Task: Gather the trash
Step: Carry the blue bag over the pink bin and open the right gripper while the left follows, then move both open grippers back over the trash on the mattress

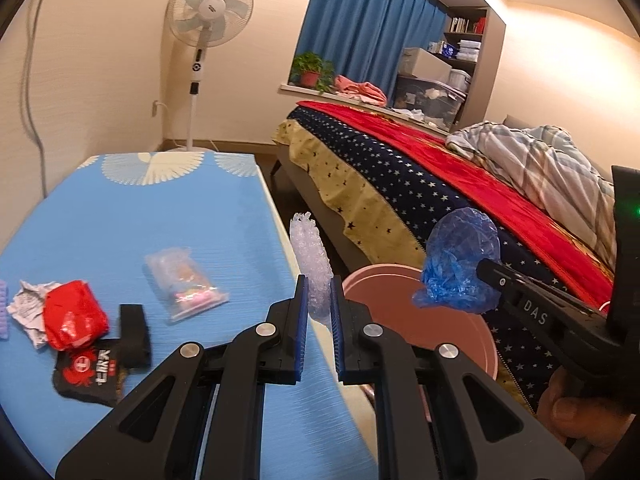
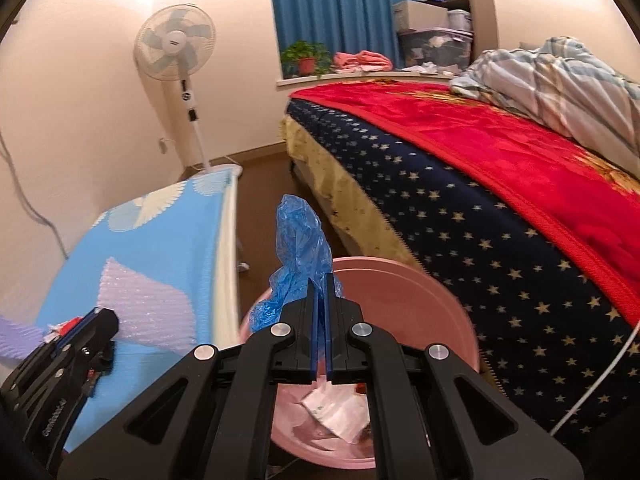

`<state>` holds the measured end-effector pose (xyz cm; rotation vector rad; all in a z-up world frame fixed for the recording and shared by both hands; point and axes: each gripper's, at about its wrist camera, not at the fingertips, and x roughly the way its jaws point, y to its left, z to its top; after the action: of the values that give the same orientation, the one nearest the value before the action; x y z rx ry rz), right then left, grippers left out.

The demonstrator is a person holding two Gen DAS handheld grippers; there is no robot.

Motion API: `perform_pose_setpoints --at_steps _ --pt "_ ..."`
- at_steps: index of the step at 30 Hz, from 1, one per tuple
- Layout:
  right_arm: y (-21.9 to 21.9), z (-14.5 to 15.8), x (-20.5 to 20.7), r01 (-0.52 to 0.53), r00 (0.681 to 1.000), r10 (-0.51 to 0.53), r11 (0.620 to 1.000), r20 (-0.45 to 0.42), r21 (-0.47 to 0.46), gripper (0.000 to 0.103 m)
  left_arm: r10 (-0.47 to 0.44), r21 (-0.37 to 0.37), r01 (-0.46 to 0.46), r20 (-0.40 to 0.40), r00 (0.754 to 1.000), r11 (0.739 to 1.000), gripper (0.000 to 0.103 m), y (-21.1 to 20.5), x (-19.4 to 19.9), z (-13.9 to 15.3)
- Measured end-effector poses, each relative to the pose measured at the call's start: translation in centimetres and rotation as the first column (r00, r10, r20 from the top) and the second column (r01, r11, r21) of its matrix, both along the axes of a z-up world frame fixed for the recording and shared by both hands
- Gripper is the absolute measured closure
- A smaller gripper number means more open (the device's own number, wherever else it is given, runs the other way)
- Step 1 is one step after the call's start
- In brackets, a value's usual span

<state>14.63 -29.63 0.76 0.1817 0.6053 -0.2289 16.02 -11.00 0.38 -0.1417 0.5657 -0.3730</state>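
A: It was a bedroom, with a blue-clothed worktop [image 1: 168, 216] set near a bed [image 1: 420, 200], and a pink bin [image 2: 420, 304] on the floor between the two.

B: What were the two tools carrying?

A: The left hand-held gripper [image 1: 318, 312] pinched a strip of clear bubble wrap [image 1: 310, 256], knobbly and translucent, standing upright just past the worktop edge on the bin's side. The right hand-held gripper [image 2: 321, 320] was pressed together on a crumpled blue plastic bag [image 2: 298, 256], thin and glossy, held directly over the bin.

B: Anything already in the bin?

A: White paper [image 2: 336, 412], creased, lay at the bottom.

B: And what was left, away from the bin?

A: On the worktop lay a crumpled red wrapper [image 1: 74, 316], a wad of white paper [image 1: 28, 308], a black printed packet [image 1: 94, 372] and a clear zip pouch [image 1: 186, 284].

B: What could have gone wrong?

A: I'd judge the blue film so light that, let go, it might drift or cling to the pads rather than drop straight. The bubble wrap was not yet over the bin; freed too early, it would probably land on the floor beside the rim. Springy as it looks, it might also unfold and overhang.
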Motion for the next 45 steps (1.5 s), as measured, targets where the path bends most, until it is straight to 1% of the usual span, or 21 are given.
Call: perform_pose_setpoints --at_steps 6,11,17,18,19,20,21,22,24,27,34,45 --pt "-1.3 -0.2 0.0 0.063 0.998 -0.064 0.996 -0.022 -0.058 0.101 -0.037 -0.008 0.037 -0.012 0.999 0.999 0.092 -2.0 0.6 -0.4" --pt "-2.7 -0.5 -0.1 0.106 0.993 -0.108 0.993 -0.04 -0.061 0.101 -0.067 -0.008 0.067 -0.022 0.998 0.998 0.092 -3.8 1.1 -1.0" --pt "-3.4 -0.7 -0.1 0.132 0.989 -0.136 0.989 -0.051 -0.067 0.1 -0.097 -0.014 0.097 -0.042 0.994 0.995 0.092 -5.1 1.4 -1.7" --pt "-3.4 -0.8 -0.1 0.136 0.989 -0.14 0.988 -0.053 -0.068 0.097 -0.106 -0.019 0.105 -0.052 0.993 0.994 0.091 -5.2 1.6 -1.8" --pt "-3.4 -0.9 0.0 0.146 0.987 -0.15 0.987 -0.058 -0.072 0.094 -0.111 -0.019 0.11 -0.067 0.992 0.994 0.089 -5.3 1.7 -2.1" --pt "-3.5 -1.0 0.0 0.152 0.986 -0.156 0.986 -0.061 -0.07 0.091 -0.109 -0.017 0.108 -0.075 0.991 0.994 0.081 -5.3 1.8 -2.3" --pt "-3.7 -1.1 0.0 0.163 0.984 -0.167 0.984 -0.063 -0.066 0.081 -0.106 -0.018 0.105 -0.082 0.991 0.994 0.074 -5.2 1.9 -2.5" --pt "-3.7 -1.1 0.0 0.171 0.983 -0.175 0.983 -0.062 -0.065 0.07 -0.102 -0.029 0.1 -0.091 0.991 0.995 0.074 -5.0 2.0 -2.6" --pt "-3.6 -1.1 0.0 0.178 0.982 -0.182 0.982 -0.057 -0.067 0.067 -0.095 -0.045 0.091 -0.103 0.99 0.995 0.074 -4.5 2.2 -2.8" --pt "-3.4 -1.1 -0.1 0.172 0.983 -0.175 0.983 -0.052 -0.068 0.067 -0.09 -0.05 0.085 -0.1 0.991 0.995 0.074 -4.1 2.0 -2.7" --pt "-2.6 -0.7 -0.5 0.139 0.99 -0.141 0.988 -0.029 -0.066 0.067 -0.075 -0.035 0.073 -0.082 0.994 0.997 0.074 -3.4 1.5 -2.2" --pt "0.2 0.0 -1.2 0.065 0.998 -0.066 0.996 -0.006 -0.067 0.067 0.003 -0.026 -0.004 -0.052 0.999 1.0 0.074 0.5 0.1 -1.0"
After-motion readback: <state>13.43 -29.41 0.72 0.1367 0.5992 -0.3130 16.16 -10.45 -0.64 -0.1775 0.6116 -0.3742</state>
